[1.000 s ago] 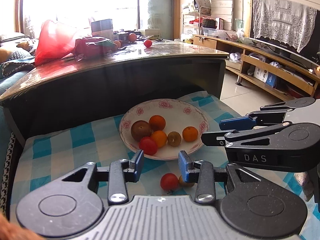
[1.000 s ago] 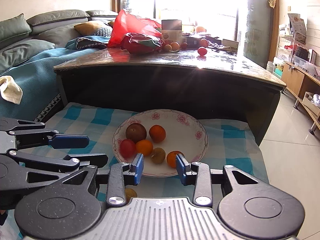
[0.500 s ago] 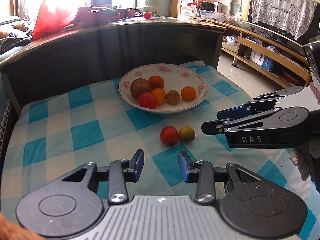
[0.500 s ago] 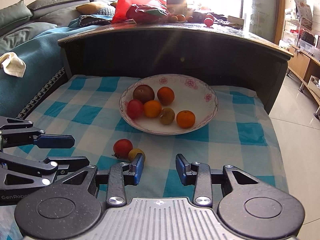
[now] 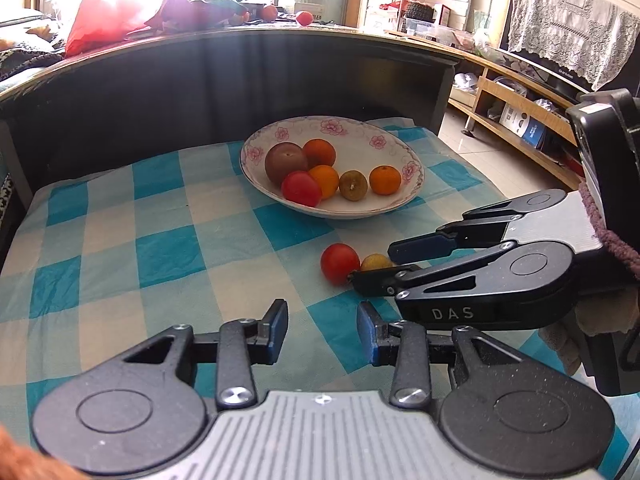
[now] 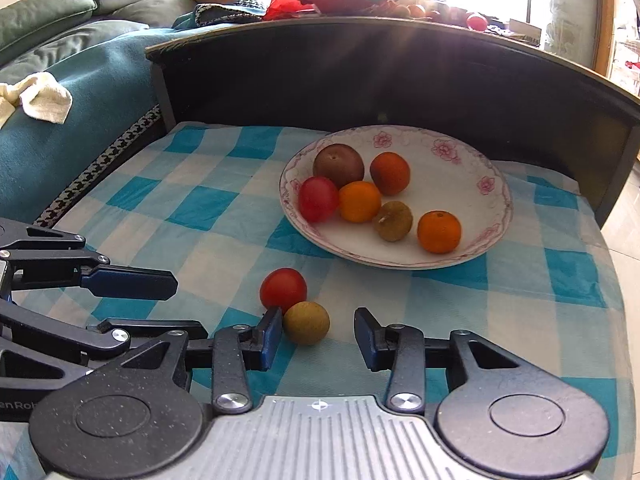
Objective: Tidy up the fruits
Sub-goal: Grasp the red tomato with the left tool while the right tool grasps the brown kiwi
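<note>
Yellow-green fruit (image 6: 307,323) just beside the right tongs' (image 6: 316,338) left finger, unheld.

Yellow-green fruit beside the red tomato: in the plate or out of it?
Out. The yellow-green fruit lies on the checked cloth, short of the plate.

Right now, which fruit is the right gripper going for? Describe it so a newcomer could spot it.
Start at the flowered plate on the checked cloth. Two fruits lie loose on the cloth nearer the camera. It is the small yellow-green fruit, beside the red tomato, just ahead of the right gripper.
</note>
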Available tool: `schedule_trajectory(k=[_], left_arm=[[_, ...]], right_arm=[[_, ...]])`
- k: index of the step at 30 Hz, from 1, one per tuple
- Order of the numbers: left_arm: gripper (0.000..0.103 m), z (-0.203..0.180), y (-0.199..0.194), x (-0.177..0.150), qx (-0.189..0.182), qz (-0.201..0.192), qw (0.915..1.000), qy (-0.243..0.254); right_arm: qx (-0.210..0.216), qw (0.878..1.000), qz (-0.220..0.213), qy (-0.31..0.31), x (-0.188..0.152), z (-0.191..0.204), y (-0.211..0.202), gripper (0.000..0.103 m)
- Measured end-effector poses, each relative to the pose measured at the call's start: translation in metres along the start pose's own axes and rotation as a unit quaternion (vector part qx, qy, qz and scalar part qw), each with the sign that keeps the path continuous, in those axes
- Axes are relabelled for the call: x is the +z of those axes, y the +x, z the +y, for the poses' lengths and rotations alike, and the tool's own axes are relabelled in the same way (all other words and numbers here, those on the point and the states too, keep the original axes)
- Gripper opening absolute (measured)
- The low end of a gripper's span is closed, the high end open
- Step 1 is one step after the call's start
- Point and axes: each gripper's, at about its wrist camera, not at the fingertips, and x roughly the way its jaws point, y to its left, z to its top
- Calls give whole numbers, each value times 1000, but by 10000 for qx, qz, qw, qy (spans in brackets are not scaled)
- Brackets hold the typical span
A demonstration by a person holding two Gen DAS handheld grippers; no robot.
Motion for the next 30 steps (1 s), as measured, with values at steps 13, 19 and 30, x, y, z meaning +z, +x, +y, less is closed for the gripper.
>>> schedule_trajectory(k=[13,19,30], left_arm=[[47,-2,12,7,-31,-74,10000,6],[47,-16,32,13,85,-149,9998,143],[46,-24,62,18,362,-205,9991,45]], right_arm=[[48,9999,101,-23,-2,-7,-6,19],[-78,9997,143,163,-9,-20,-16,19],[-120,9995,146,265,-15,-31,-23,19]])
